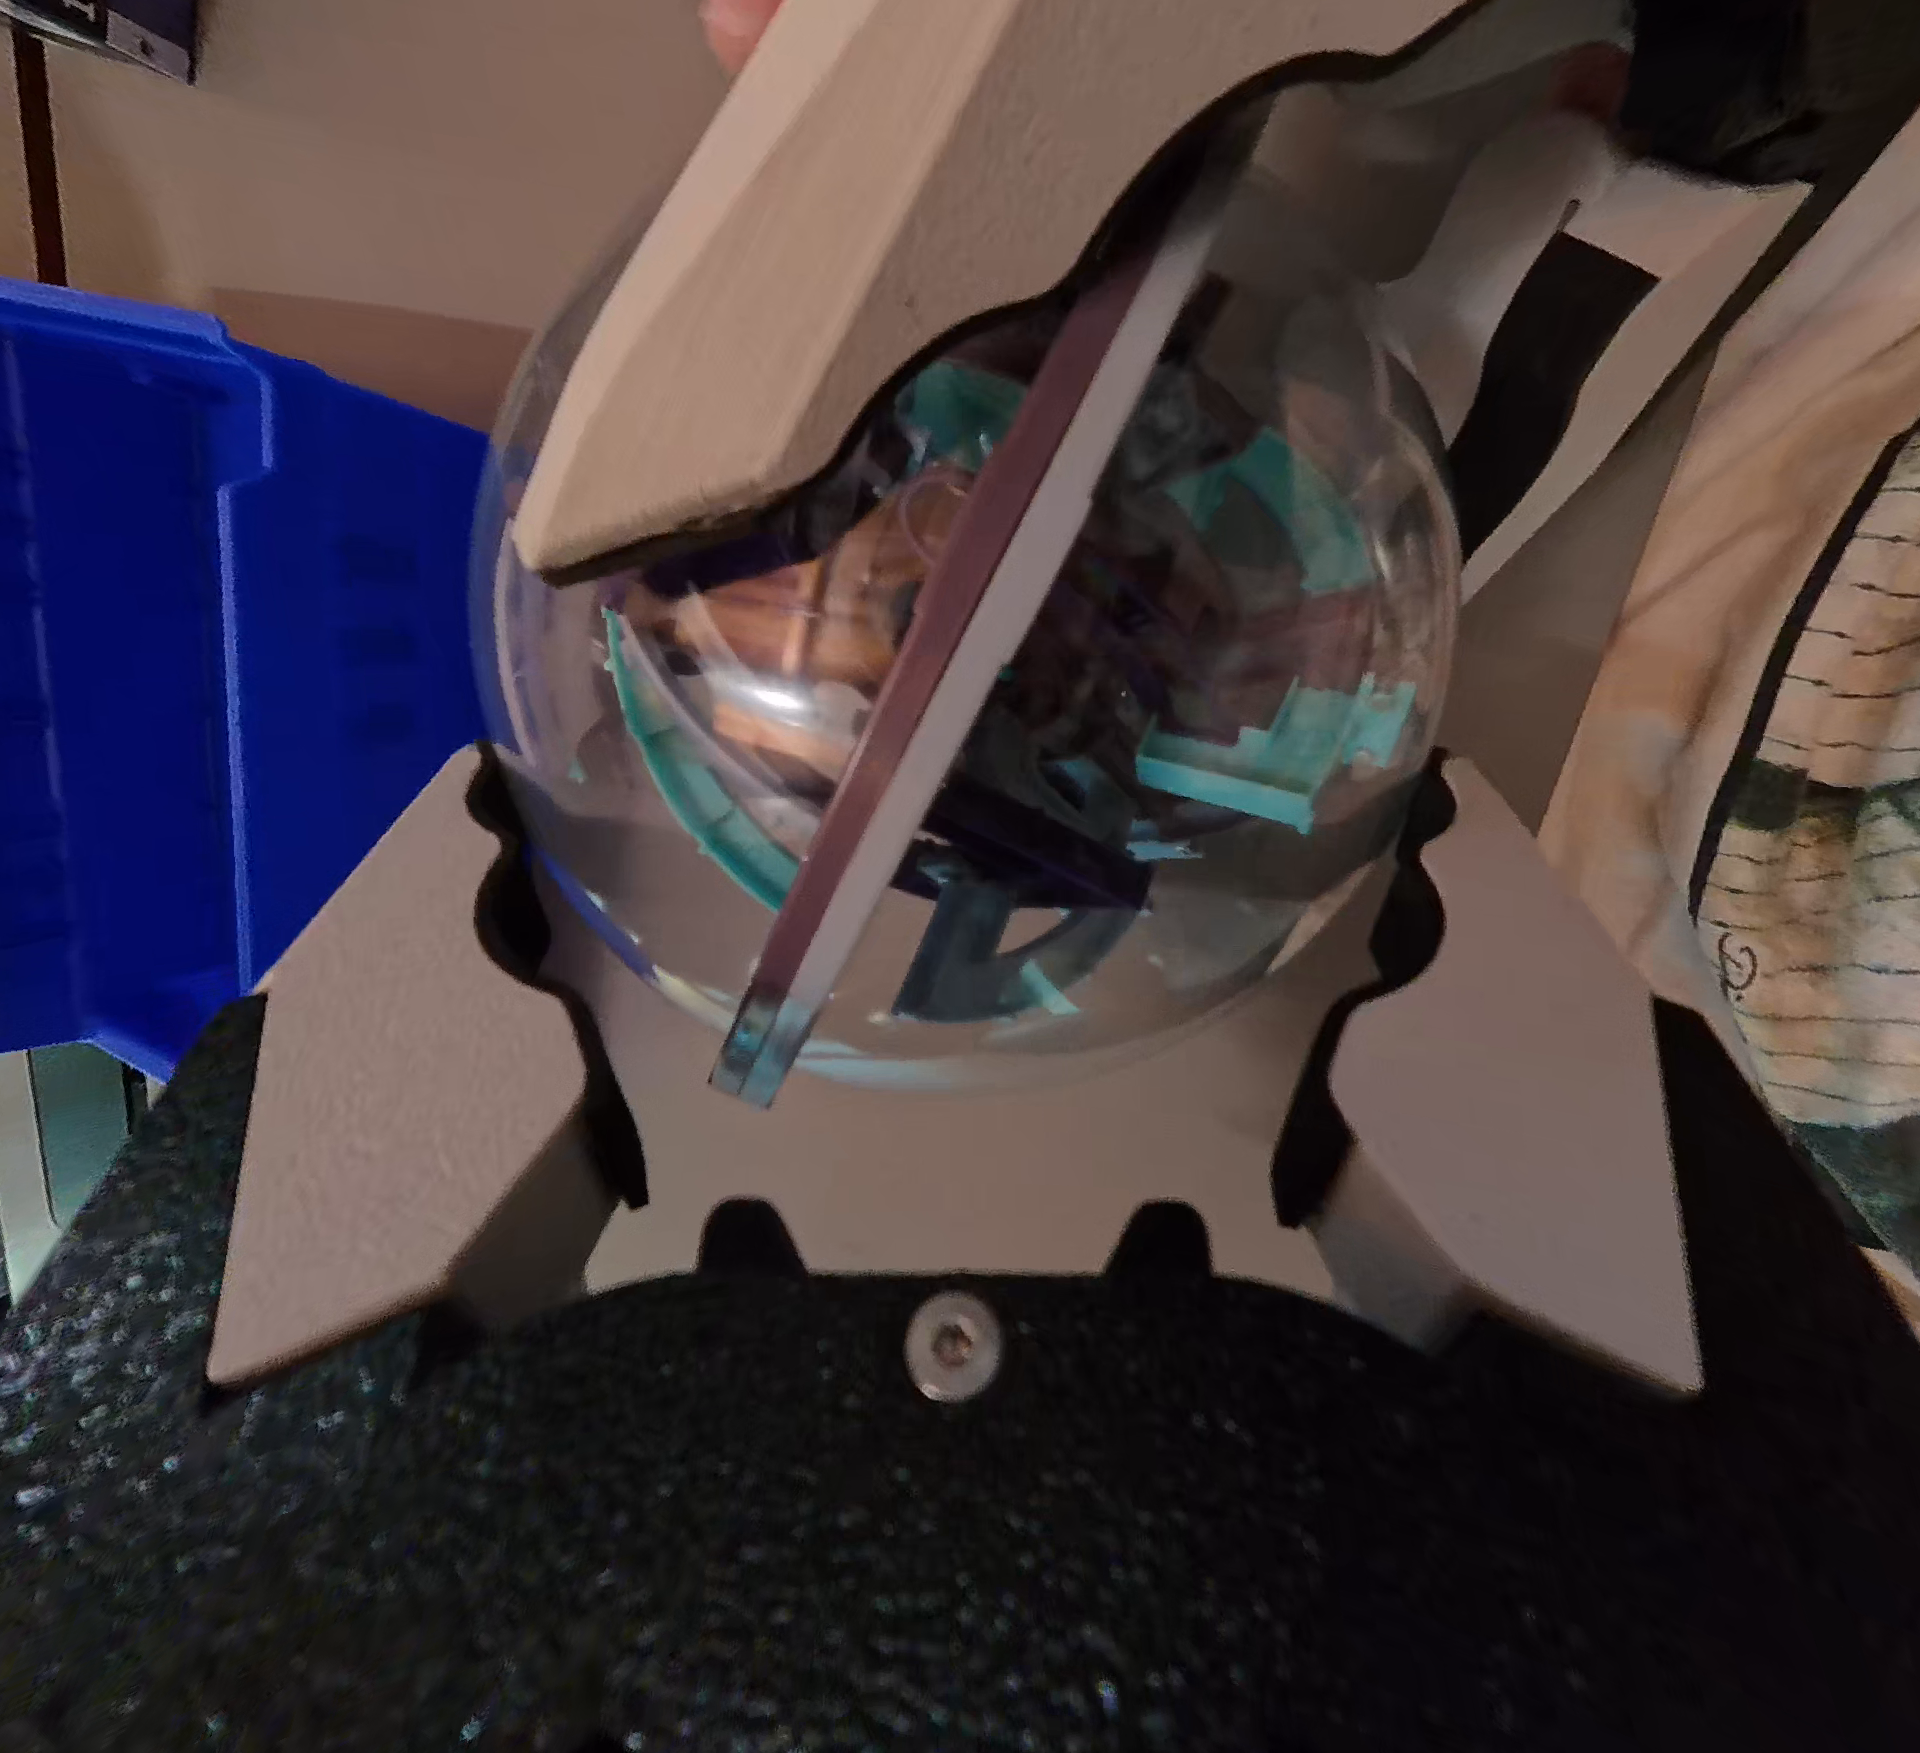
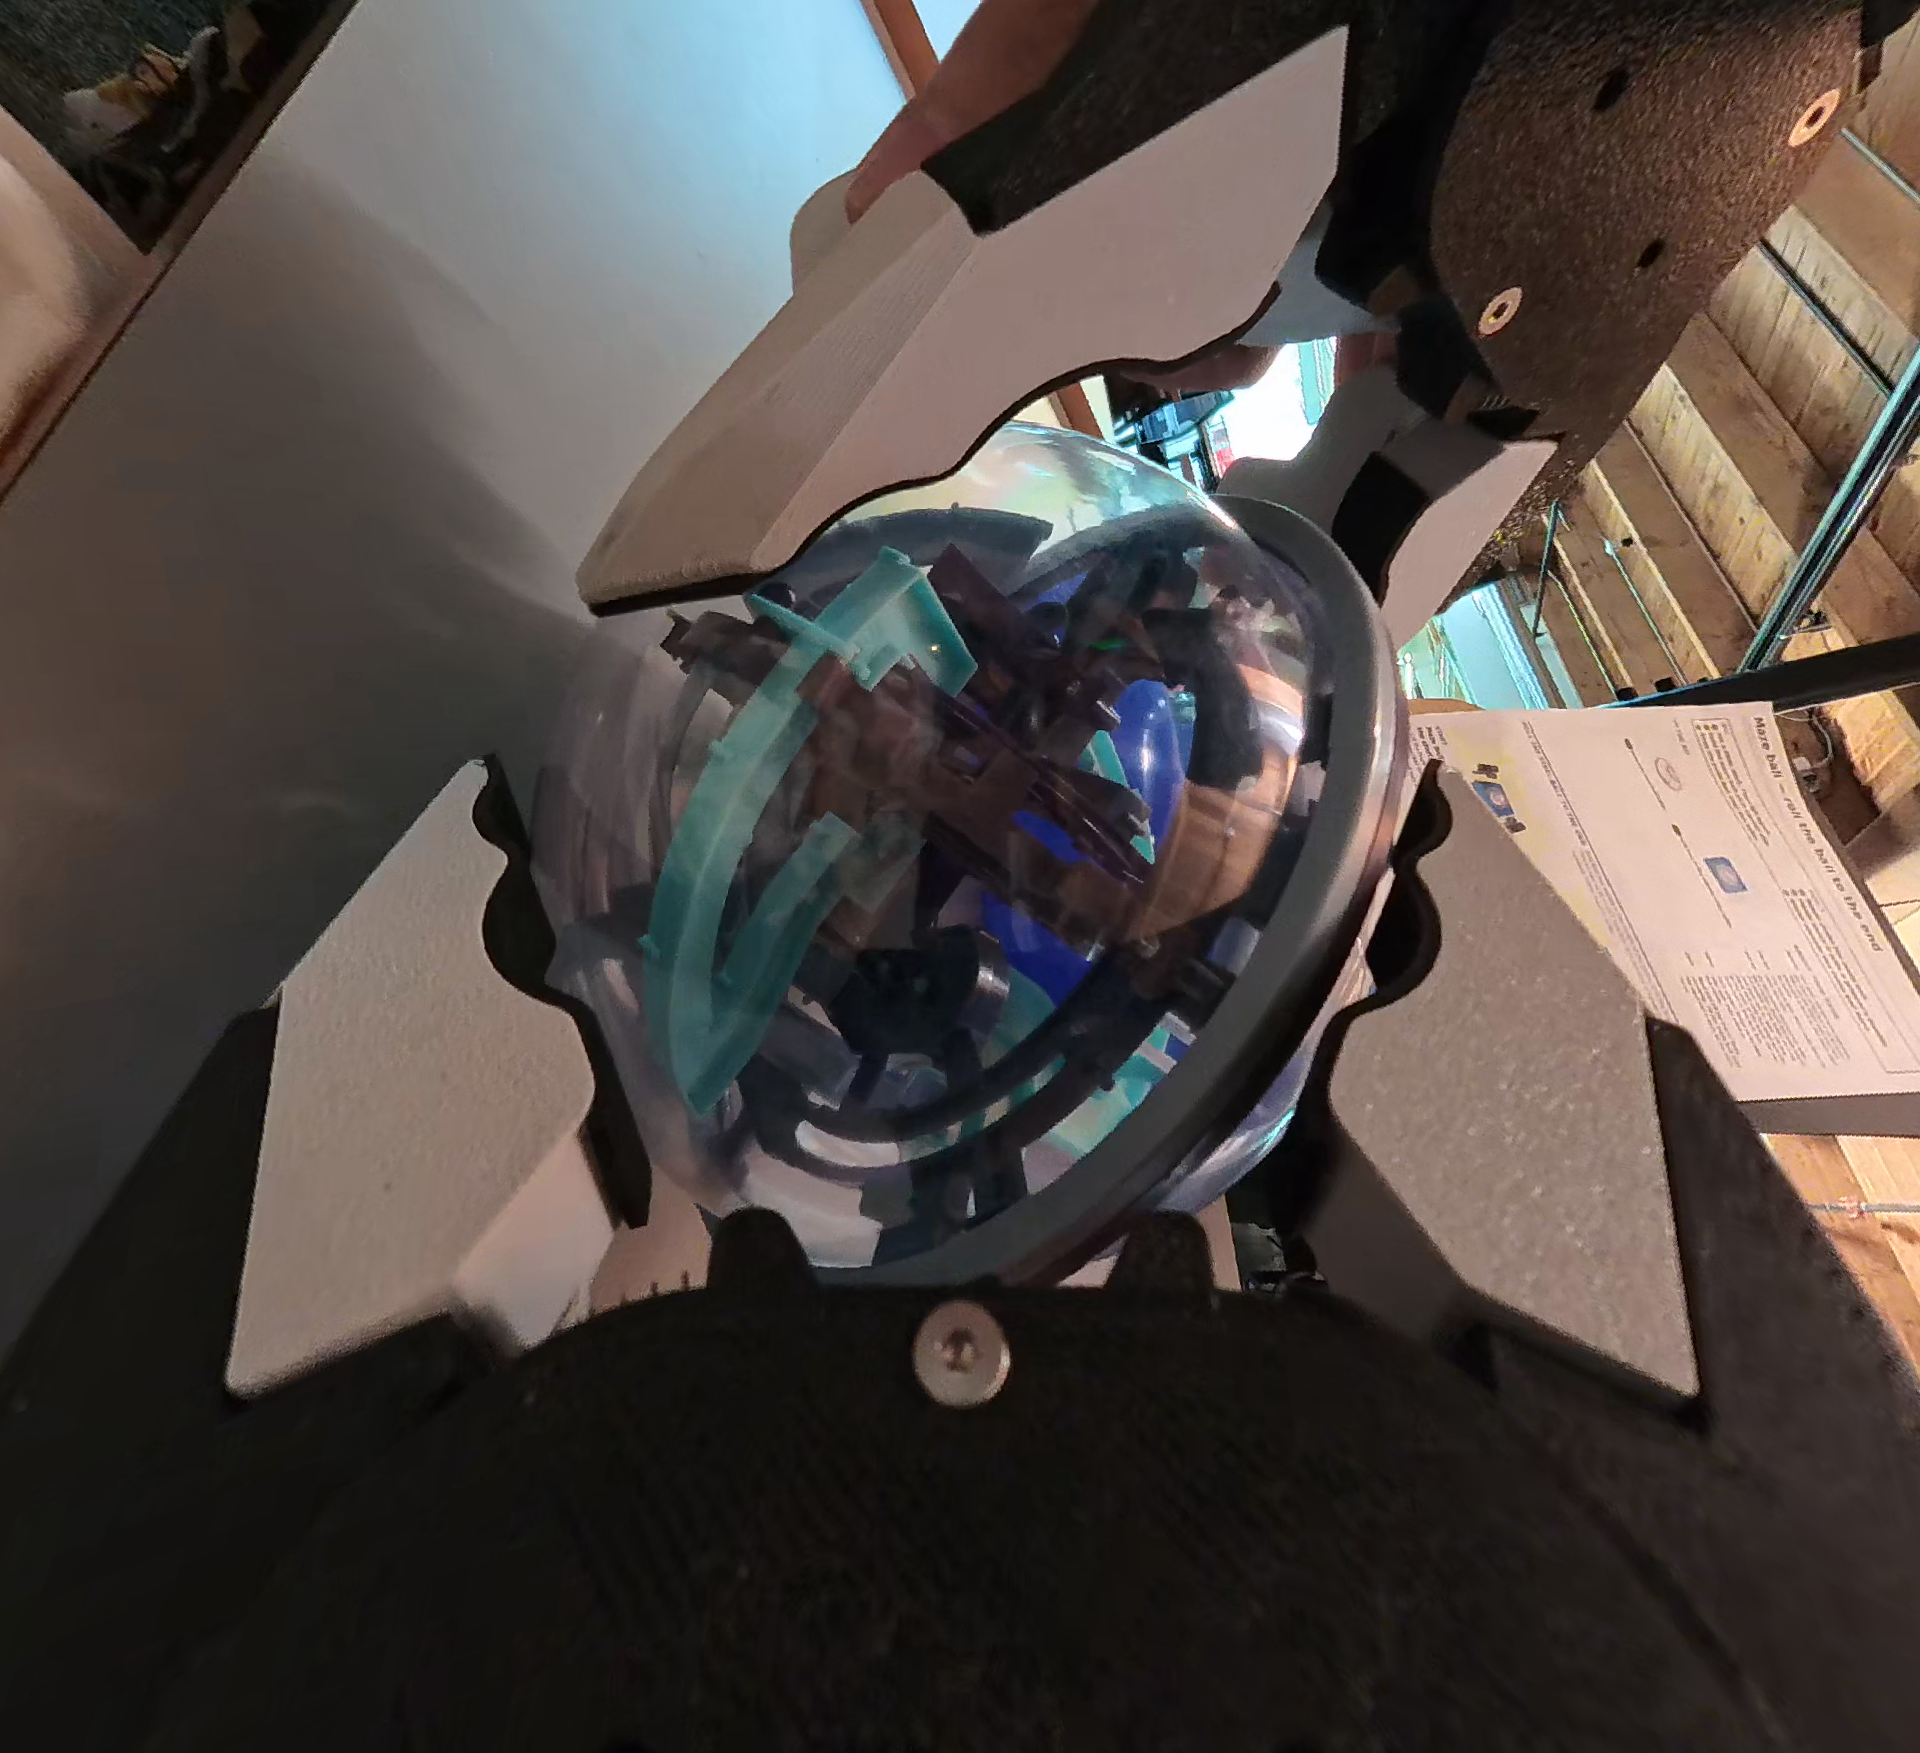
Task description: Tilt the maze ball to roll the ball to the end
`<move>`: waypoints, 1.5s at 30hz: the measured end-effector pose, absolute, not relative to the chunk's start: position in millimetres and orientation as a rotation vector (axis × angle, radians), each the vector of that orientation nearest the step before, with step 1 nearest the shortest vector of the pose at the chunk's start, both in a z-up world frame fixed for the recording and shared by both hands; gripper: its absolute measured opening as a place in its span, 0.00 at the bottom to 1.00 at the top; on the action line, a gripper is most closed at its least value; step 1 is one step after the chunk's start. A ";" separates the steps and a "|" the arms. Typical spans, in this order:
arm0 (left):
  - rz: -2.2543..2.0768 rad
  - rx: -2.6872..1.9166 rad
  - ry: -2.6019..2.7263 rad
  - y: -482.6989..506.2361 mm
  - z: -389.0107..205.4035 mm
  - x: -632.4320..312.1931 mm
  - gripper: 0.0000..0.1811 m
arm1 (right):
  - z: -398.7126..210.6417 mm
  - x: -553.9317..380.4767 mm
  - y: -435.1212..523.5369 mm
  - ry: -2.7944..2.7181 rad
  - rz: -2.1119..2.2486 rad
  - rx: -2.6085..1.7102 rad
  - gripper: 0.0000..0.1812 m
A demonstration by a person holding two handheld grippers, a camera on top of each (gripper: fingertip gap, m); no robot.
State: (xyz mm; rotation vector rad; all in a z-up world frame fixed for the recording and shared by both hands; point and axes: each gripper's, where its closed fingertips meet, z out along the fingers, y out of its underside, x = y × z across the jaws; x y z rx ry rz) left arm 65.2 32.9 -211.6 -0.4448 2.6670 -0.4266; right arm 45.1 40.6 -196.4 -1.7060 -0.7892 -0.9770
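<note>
A: Where is the maze ball (image 1: 966,716)?

B: Held up between both tools: left gripper (image 1: 961,882) and right gripper (image 2: 961,893) are each clamped on the clear sphere from opposite sides.

A: Handling?

B: Likely light, rigid, slick; hold at the widest curve, clear of the seam ring (image 2: 1299,830).

A: Views differ?

B: Left shows a blue bin (image 1: 156,664); right a printed sheet (image 2: 1683,872). The small ball is unclear.

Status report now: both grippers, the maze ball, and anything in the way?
Left gripper and right gripper both shut on maze ball, held between them in the air. Small ball inside: cannot tell position. Nothing blocks the tilt; blue bin beside.
</note>
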 end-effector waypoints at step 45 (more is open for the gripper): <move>-0.533 -0.502 2.530 39.8 -215.9 55.3 0.87 | -203.9 35.0 45.2 -0.952 -1.040 -1.728 0.87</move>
